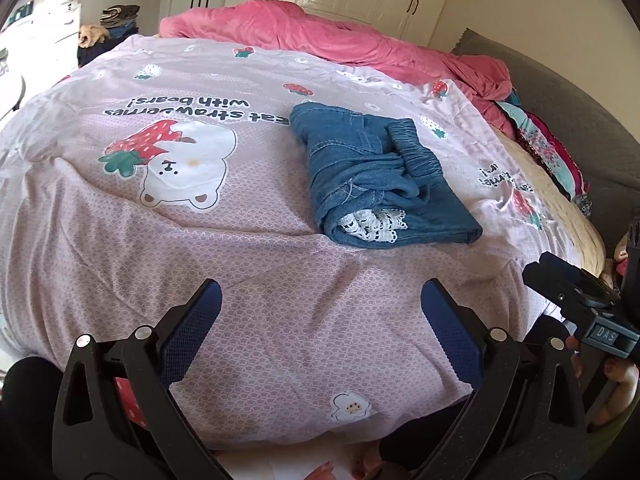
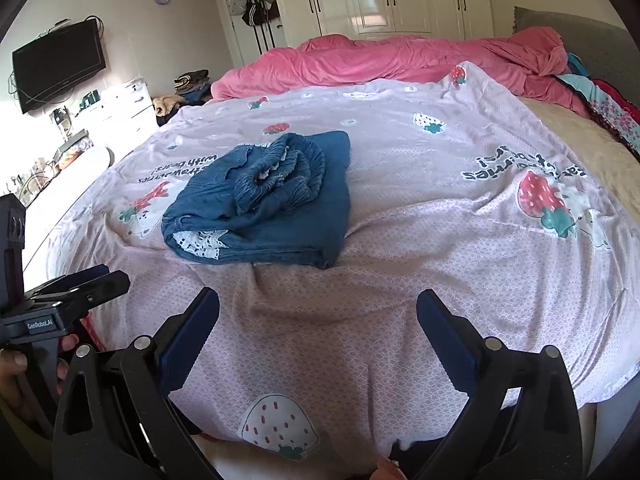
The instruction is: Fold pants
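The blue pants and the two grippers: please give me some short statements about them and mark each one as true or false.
1. The blue pants lie folded in a bundle on the patterned bedsheet. True.
2. The left gripper is clamped on the pants. False: its jaws stand open over bare sheet, apart from the pants.
3. The right gripper is open and holds nothing. True.
4. The pants are spread flat with both legs fully stretched out. False: they are folded over, with the elastic waistband bunched on top.
5. A pink blanket lies beyond the pants at the far side of the bed. True.
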`<state>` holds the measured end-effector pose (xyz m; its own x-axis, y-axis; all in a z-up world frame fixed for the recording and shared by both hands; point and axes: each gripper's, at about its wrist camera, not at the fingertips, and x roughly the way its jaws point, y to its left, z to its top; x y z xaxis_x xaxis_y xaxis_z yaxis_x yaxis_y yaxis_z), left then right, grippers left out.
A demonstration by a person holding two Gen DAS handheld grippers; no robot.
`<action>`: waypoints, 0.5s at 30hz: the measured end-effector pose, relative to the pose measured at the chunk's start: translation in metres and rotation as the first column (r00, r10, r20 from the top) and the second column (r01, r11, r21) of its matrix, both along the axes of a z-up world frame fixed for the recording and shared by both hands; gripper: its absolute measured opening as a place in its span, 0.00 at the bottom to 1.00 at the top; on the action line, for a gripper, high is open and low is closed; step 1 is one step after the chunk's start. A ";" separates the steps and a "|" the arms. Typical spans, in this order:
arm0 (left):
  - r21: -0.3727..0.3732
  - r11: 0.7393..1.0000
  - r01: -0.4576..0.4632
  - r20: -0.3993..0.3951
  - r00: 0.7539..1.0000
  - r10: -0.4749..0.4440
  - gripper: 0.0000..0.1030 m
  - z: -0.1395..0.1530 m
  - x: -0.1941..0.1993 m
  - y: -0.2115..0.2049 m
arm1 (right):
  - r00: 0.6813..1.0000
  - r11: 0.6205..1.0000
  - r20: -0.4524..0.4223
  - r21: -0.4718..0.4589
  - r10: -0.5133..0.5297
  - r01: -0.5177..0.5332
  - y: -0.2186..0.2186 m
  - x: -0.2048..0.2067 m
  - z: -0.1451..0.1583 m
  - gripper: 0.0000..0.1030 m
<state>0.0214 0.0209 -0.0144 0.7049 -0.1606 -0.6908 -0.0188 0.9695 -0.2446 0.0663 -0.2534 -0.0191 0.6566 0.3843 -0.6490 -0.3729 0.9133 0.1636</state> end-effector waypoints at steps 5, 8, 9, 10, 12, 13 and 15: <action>0.004 1.000 -0.003 -0.004 1.000 0.003 0.91 0.000 0.001 0.000 | 1.000 1.000 -0.015 0.007 0.003 -0.003 0.000 0.002 -0.003 0.96; 0.003 1.000 -0.002 -0.004 1.000 0.002 0.91 0.000 0.001 -0.001 | 1.000 1.000 -0.020 0.011 0.004 -0.004 0.000 0.002 -0.004 0.96; 0.004 1.000 -0.004 -0.003 1.000 0.004 0.91 0.000 0.001 -0.001 | 1.000 1.000 -0.020 0.012 0.005 -0.005 0.000 0.002 -0.004 0.96; 0.005 1.000 -0.004 -0.002 1.000 0.004 0.91 0.001 0.001 -0.001 | 1.000 1.000 -0.019 0.012 0.007 -0.006 0.001 0.001 -0.004 0.96; 0.006 1.000 -0.005 -0.002 1.000 0.005 0.91 0.001 0.001 -0.001 | 1.000 1.000 -0.018 0.010 0.006 -0.006 0.000 0.002 -0.003 0.96; 0.006 1.000 -0.006 -0.002 1.000 0.006 0.91 0.001 0.001 -0.001 | 1.000 1.000 -0.016 0.010 0.006 -0.006 0.000 0.001 -0.003 0.96; 0.009 1.000 -0.008 -0.005 1.000 0.008 0.91 0.001 0.001 0.000 | 1.000 1.000 -0.016 0.010 0.005 -0.005 0.000 0.001 -0.003 0.96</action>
<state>0.0226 0.0208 -0.0138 0.7028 -0.1486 -0.6957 -0.0276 0.9715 -0.2354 0.0675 -0.2530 -0.0221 0.6443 0.3942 -0.6554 -0.3752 0.9096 0.1783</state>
